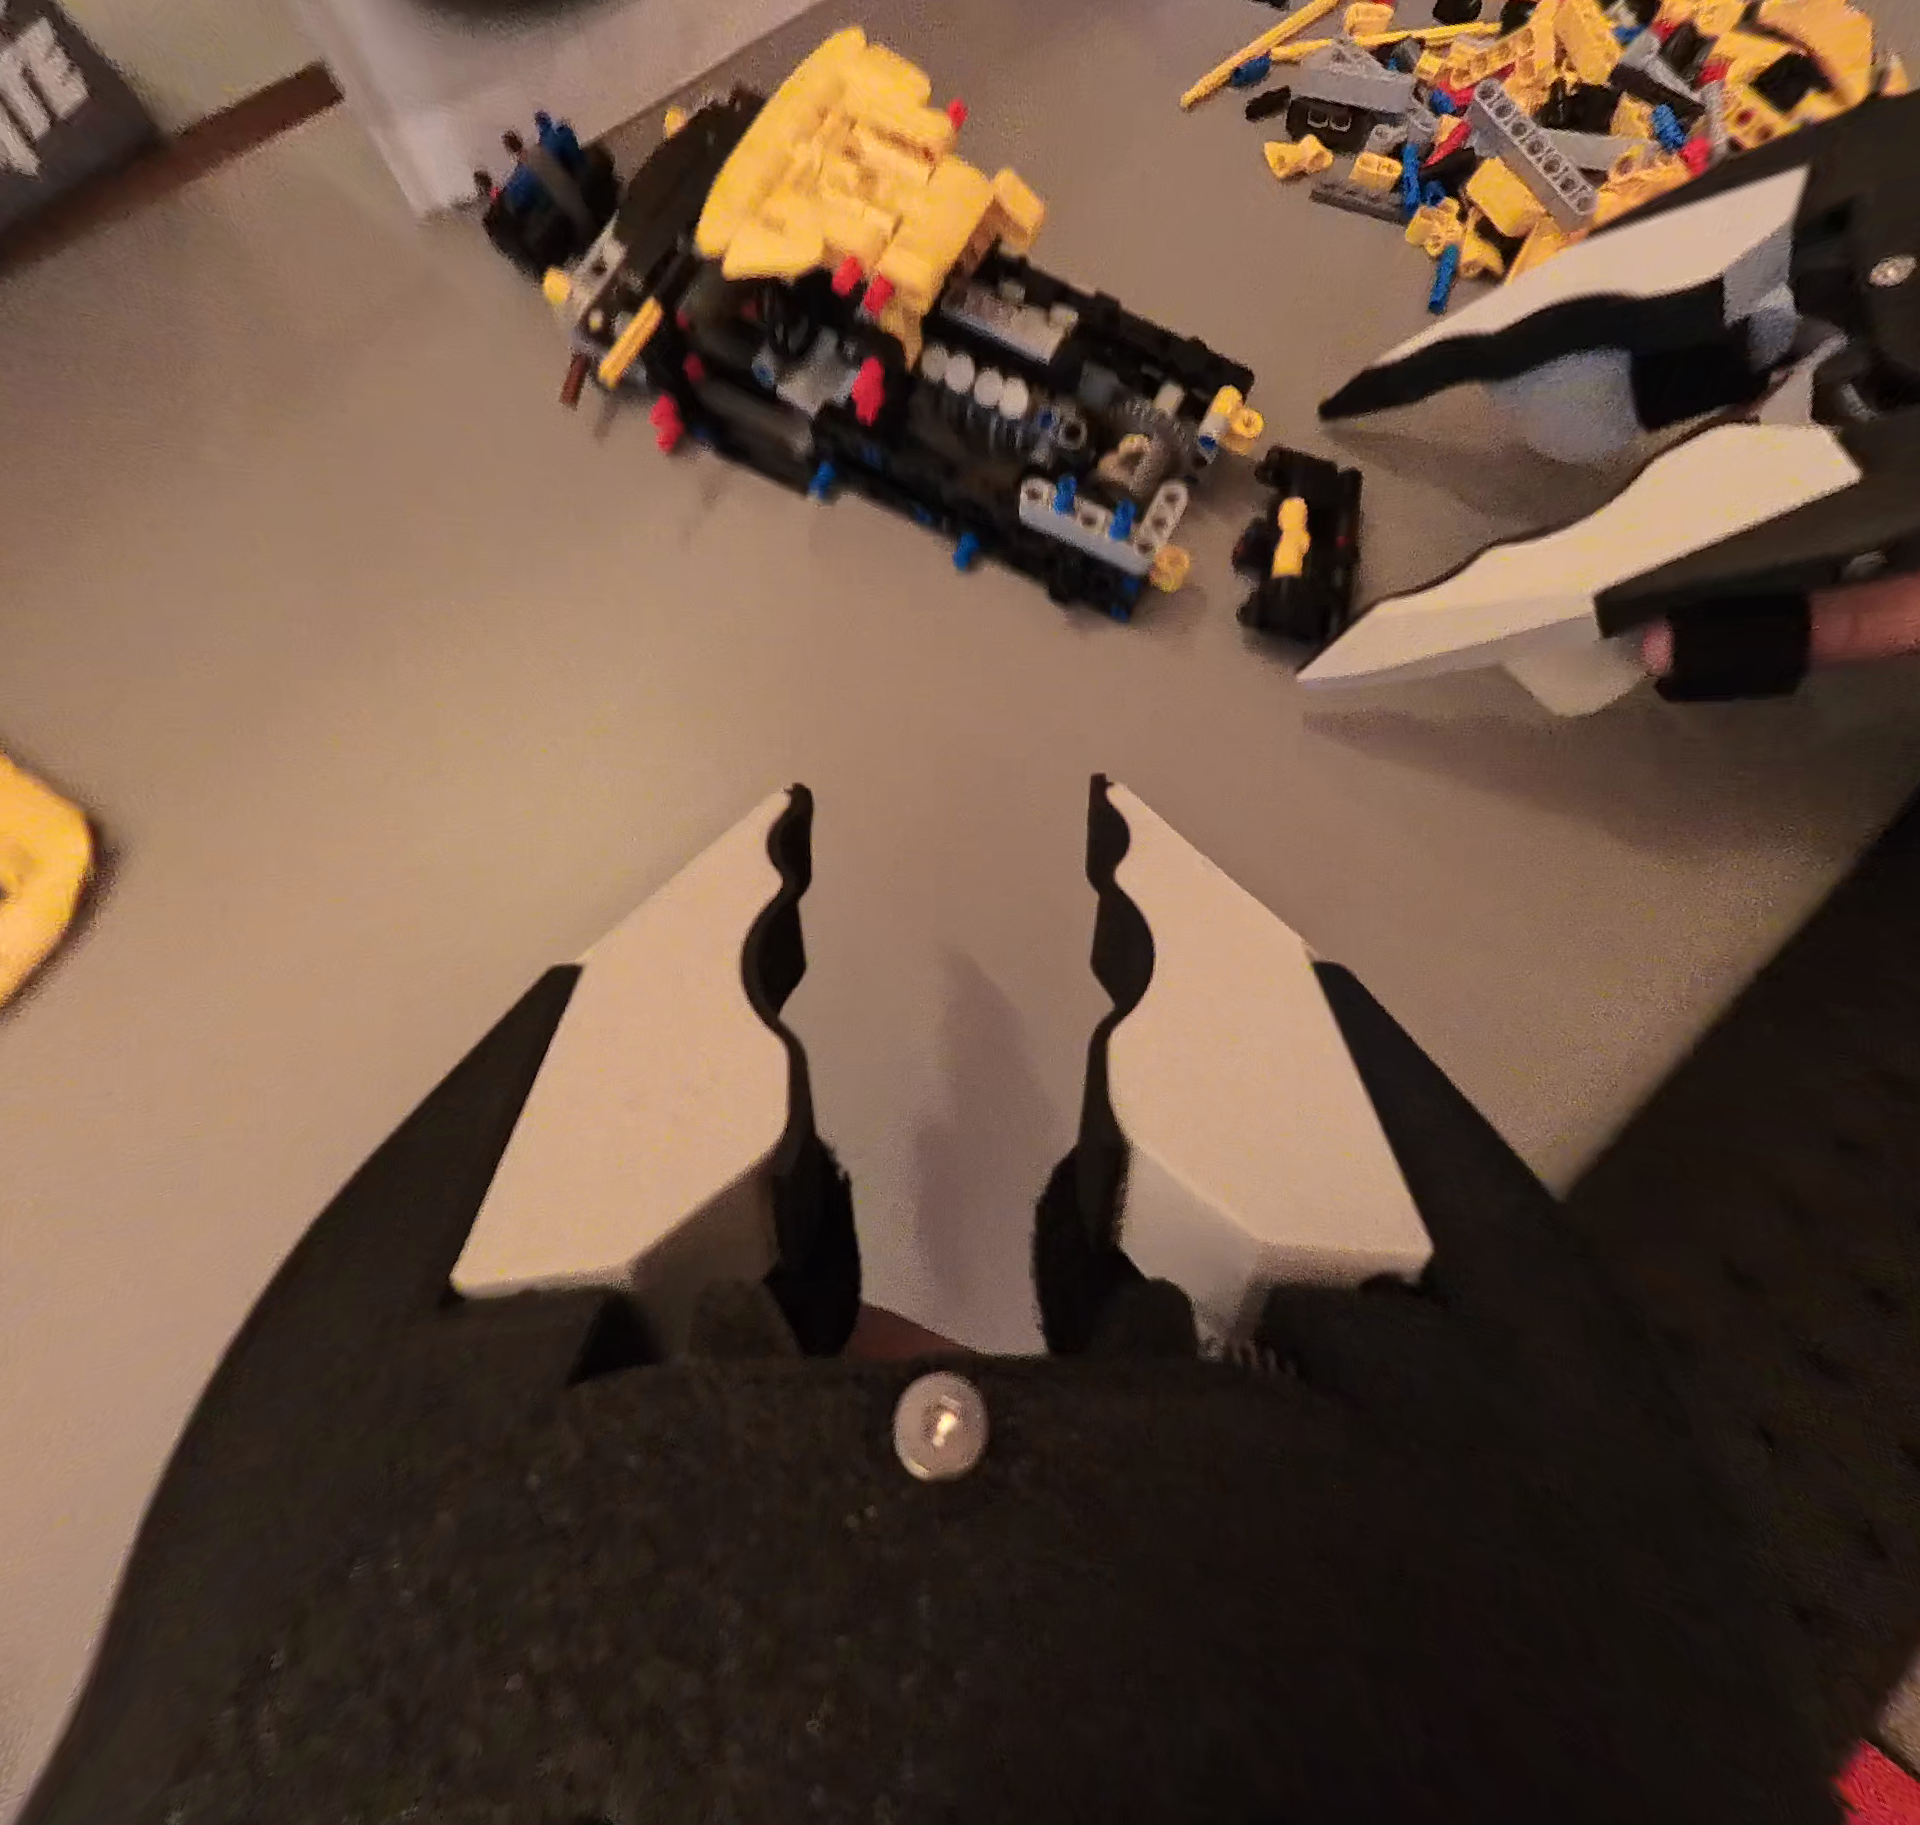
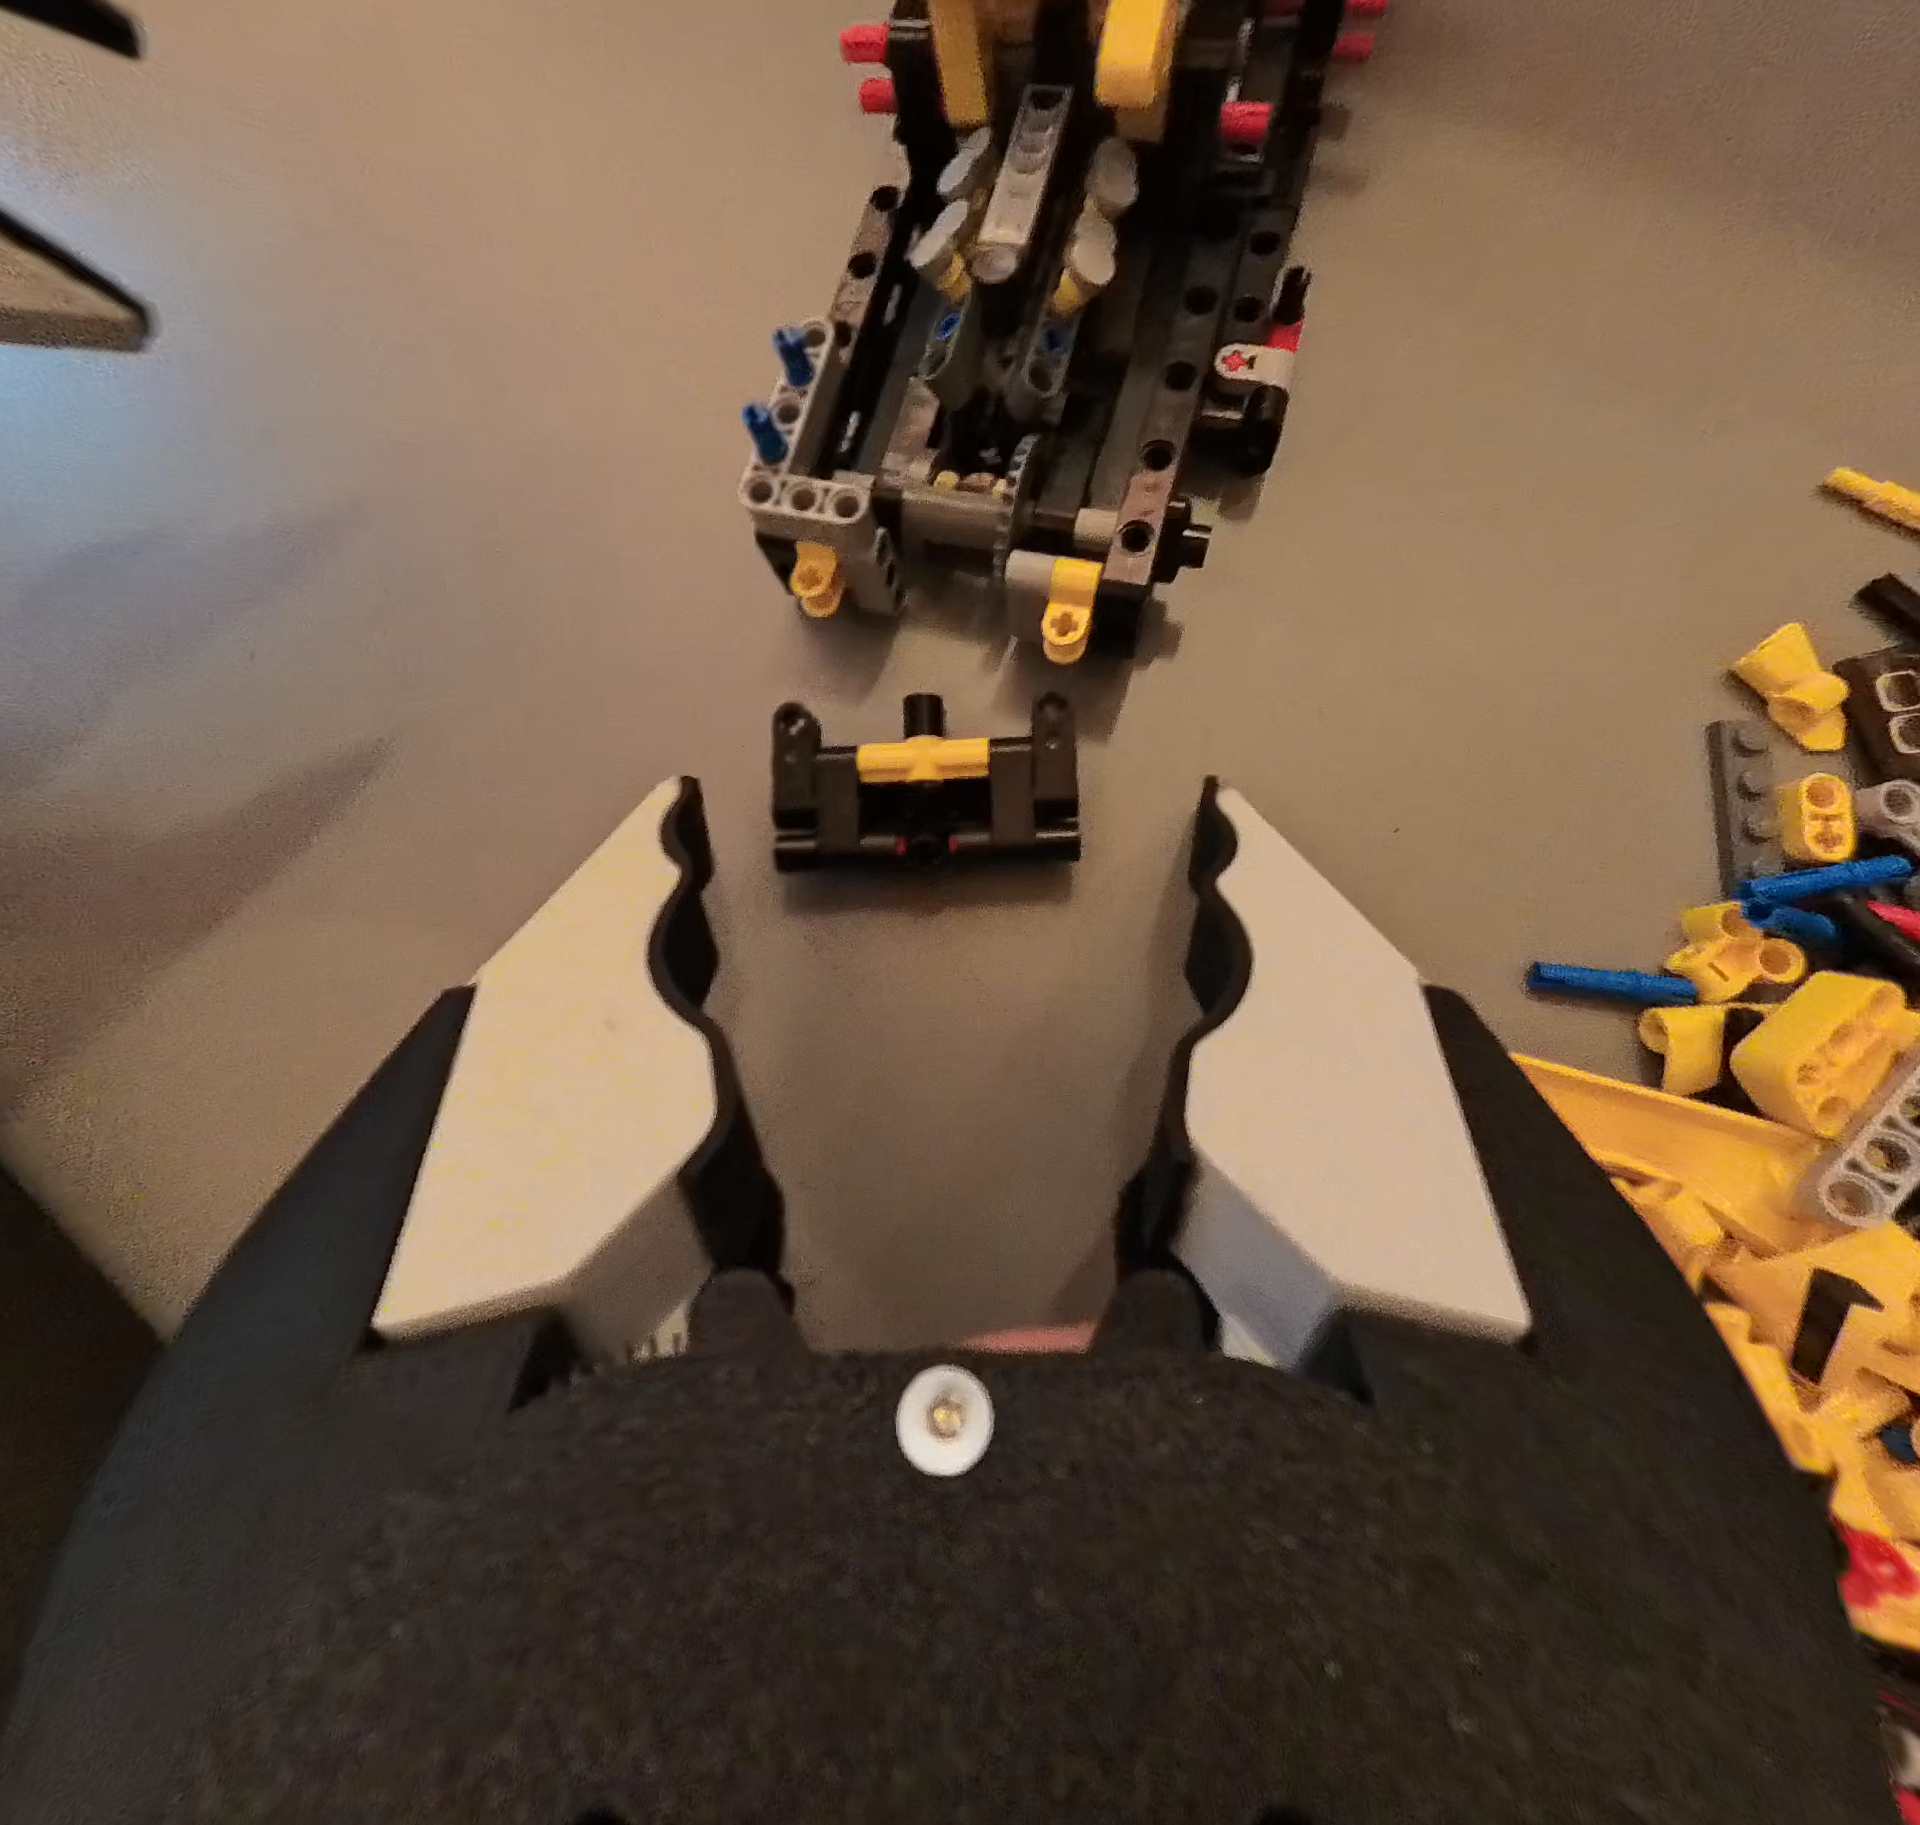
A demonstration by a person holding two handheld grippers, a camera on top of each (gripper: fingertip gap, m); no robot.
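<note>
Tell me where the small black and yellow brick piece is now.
The small black and yellow piece lies on the grey table, between the open right gripper and the long vehicle model.

A plain grey desk [image 2: 416, 528] is carrying a half-built brick vehicle [image 2: 1049, 321] in black and yellow. A small black-and-yellow brick assembly [image 2: 923, 801] is lying just beside the vehicle's near end, apart from it. A heap of loose yellow, grey and blue bricks [image 1: 1538, 102] is sprawling off to the right.
</note>
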